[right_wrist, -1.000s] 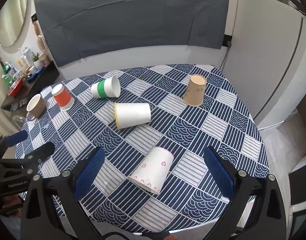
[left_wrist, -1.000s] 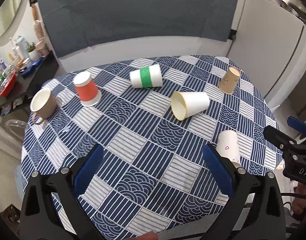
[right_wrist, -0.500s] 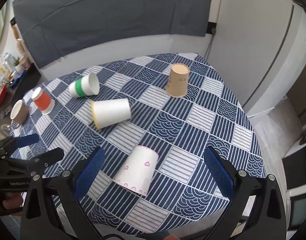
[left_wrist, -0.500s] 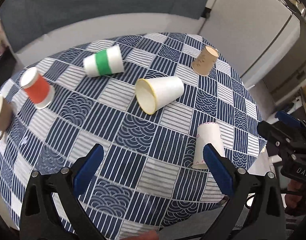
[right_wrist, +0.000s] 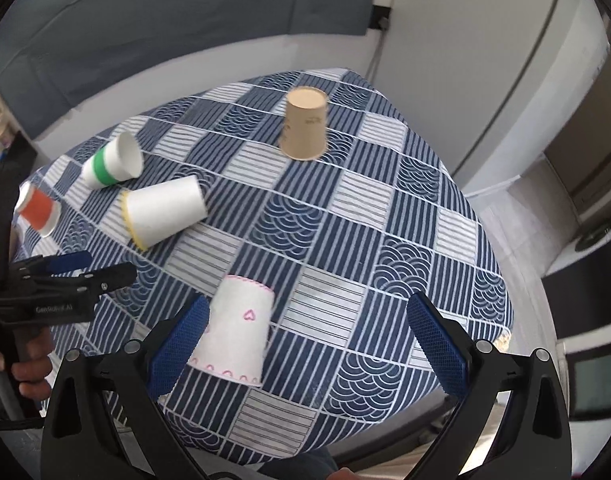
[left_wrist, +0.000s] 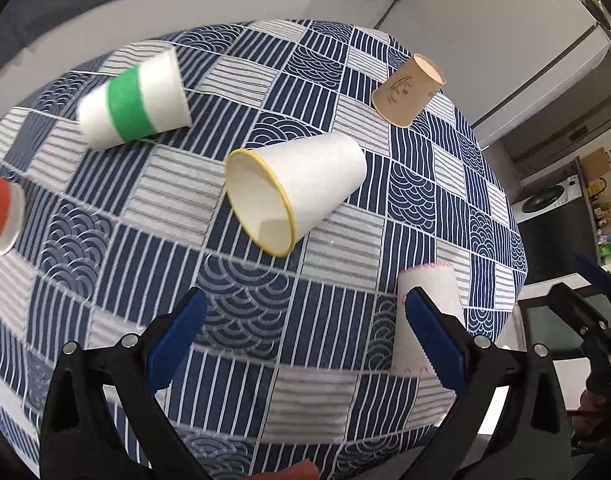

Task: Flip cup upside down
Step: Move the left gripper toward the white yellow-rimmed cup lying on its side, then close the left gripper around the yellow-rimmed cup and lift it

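A white cup with a yellow rim point(left_wrist: 301, 188) lies on its side in the middle of the table, mouth toward me; it also shows in the right wrist view point(right_wrist: 165, 210). A green-banded white cup point(left_wrist: 137, 100) lies on its side behind it, also seen in the right wrist view point(right_wrist: 111, 162). My left gripper point(left_wrist: 305, 336) is open and empty, above the cloth in front of the yellow-rimmed cup. My right gripper point(right_wrist: 305, 340) is open and empty at the table's near edge; a heart-printed cup point(right_wrist: 237, 336) stands upside down by its left finger.
A brown paper cup point(right_wrist: 305, 128) stands upside down at the far right. An orange cup point(right_wrist: 37, 210) stands upside down at the left. The round table has a blue patterned cloth point(right_wrist: 405, 220). A white fridge point(left_wrist: 505, 40) stands beyond the table's right side.
My left gripper has moved forward and right toward the yellow-rimmed cup, which looks larger. My right gripper's view has shifted right. No cup has moved.
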`<control>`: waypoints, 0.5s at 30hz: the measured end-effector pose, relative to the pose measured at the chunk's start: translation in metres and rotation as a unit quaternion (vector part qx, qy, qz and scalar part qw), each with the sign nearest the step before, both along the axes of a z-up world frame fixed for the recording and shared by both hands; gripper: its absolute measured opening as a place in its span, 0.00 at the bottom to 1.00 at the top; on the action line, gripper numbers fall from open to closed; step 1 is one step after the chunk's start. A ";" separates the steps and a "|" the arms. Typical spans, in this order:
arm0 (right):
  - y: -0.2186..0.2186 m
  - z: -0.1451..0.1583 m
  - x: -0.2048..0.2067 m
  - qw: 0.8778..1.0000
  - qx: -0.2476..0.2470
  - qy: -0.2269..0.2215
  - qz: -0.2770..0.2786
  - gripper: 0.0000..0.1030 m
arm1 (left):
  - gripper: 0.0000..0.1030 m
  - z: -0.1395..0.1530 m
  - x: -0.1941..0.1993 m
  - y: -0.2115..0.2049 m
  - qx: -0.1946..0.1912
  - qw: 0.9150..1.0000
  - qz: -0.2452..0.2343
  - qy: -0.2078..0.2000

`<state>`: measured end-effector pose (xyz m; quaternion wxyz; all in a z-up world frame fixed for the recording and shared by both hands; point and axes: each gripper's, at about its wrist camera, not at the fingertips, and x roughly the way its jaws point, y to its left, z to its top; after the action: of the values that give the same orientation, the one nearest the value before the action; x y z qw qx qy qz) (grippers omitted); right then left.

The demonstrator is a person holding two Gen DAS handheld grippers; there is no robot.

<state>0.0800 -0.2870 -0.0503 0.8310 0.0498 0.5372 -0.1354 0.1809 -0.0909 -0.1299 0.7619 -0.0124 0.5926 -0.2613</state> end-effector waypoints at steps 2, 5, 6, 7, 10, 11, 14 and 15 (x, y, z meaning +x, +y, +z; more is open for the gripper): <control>-0.003 -0.002 0.000 1.000 -0.001 0.004 -0.006 0.92 | 0.90 -0.010 0.008 -0.005 -0.004 1.000 -0.006 0.009; -0.003 -0.008 0.002 1.000 0.002 0.019 -0.008 0.92 | 0.85 -0.020 0.018 -0.012 -0.004 1.000 -0.013 0.018; -0.004 -0.009 0.002 1.000 0.003 0.023 -0.007 0.92 | 0.84 -0.022 0.021 -0.014 -0.005 1.000 -0.015 0.019; -0.004 -0.010 0.002 1.000 0.002 0.026 -0.008 0.92 | 0.84 -0.024 0.024 -0.016 -0.007 1.000 -0.018 0.019; -0.006 -0.012 0.002 0.999 0.002 0.031 -0.014 0.92 | 0.78 -0.027 0.031 -0.021 -0.013 0.999 -0.025 0.019; -0.007 -0.013 0.001 0.999 0.003 0.033 -0.016 0.92 | 0.77 -0.029 0.034 -0.023 -0.012 0.999 -0.026 0.019; -0.009 -0.016 0.001 0.999 0.007 0.039 -0.018 0.92 | 0.66 -0.033 0.040 -0.026 -0.023 0.999 -0.035 0.023; -0.009 -0.017 0.001 0.999 0.007 0.040 -0.019 0.92 | 0.61 -0.034 0.042 -0.027 -0.027 0.999 -0.037 0.024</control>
<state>0.0807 -0.2962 -0.0669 0.8059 0.0607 0.5698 -0.1489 0.2225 -0.1181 -0.1643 0.7364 -0.0176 0.6035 -0.3052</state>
